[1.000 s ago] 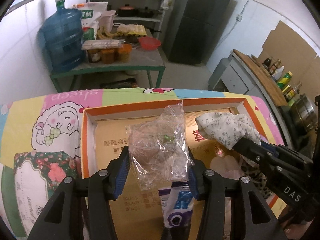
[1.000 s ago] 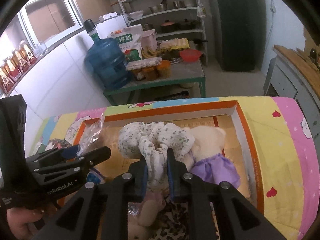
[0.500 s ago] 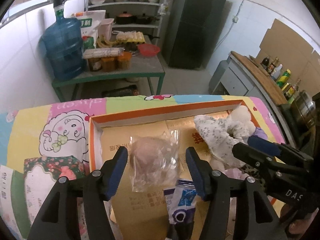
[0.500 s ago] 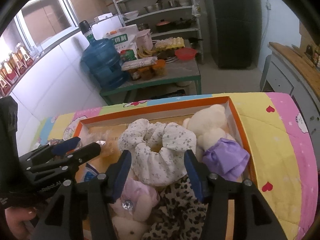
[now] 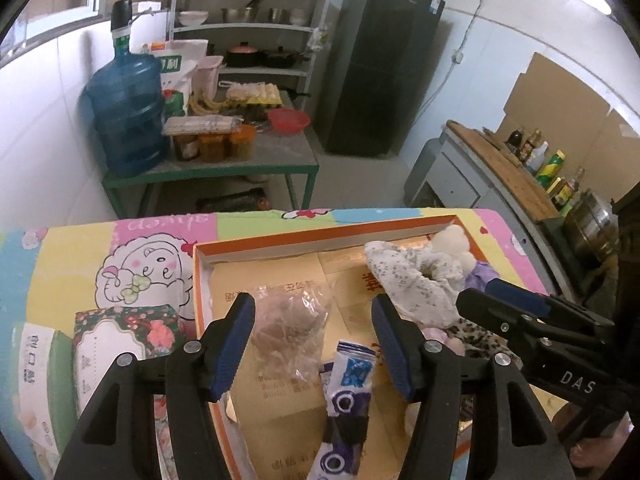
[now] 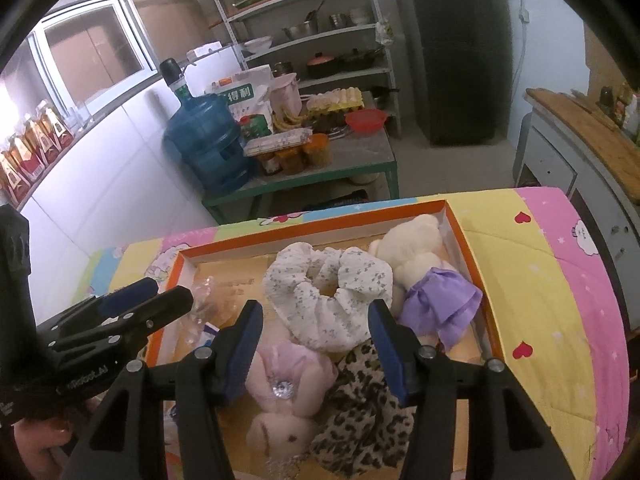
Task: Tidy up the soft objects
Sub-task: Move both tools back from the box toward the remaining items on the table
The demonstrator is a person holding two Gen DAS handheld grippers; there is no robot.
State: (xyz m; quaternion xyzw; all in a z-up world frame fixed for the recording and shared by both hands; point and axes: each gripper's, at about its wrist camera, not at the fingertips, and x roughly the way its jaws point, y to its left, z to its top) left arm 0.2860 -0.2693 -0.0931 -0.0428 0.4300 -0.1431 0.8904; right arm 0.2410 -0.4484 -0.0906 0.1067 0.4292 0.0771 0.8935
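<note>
An orange-rimmed cardboard box [image 5: 320, 236] lies on a colourful quilt. In the left wrist view my left gripper [image 5: 312, 304] is open above a crumpled clear plastic bag [image 5: 288, 328] that rests on the box floor, apart from both pads. A blue-and-white packet [image 5: 348, 384] lies beside the bag. In the right wrist view my right gripper [image 6: 315, 308] is open over a floral scrunchie [image 6: 328, 292], which lies loose on a pink plush [image 6: 288, 376] and a leopard-print cloth [image 6: 360, 400]. A cream bear in a purple dress [image 6: 416, 256] fills the box's far right corner.
A floral-print box [image 5: 120, 332] sits on the quilt left of the cardboard box. Behind the bed stands a green table [image 5: 208, 168] with a blue water jug [image 5: 128, 116] and jars. A counter with bottles [image 5: 548, 168] runs along the right.
Both grippers opened: the left let go of the clear bag and the right let go of the scrunchie, which now lie in the box. Both grippers rose and drew back a little.
</note>
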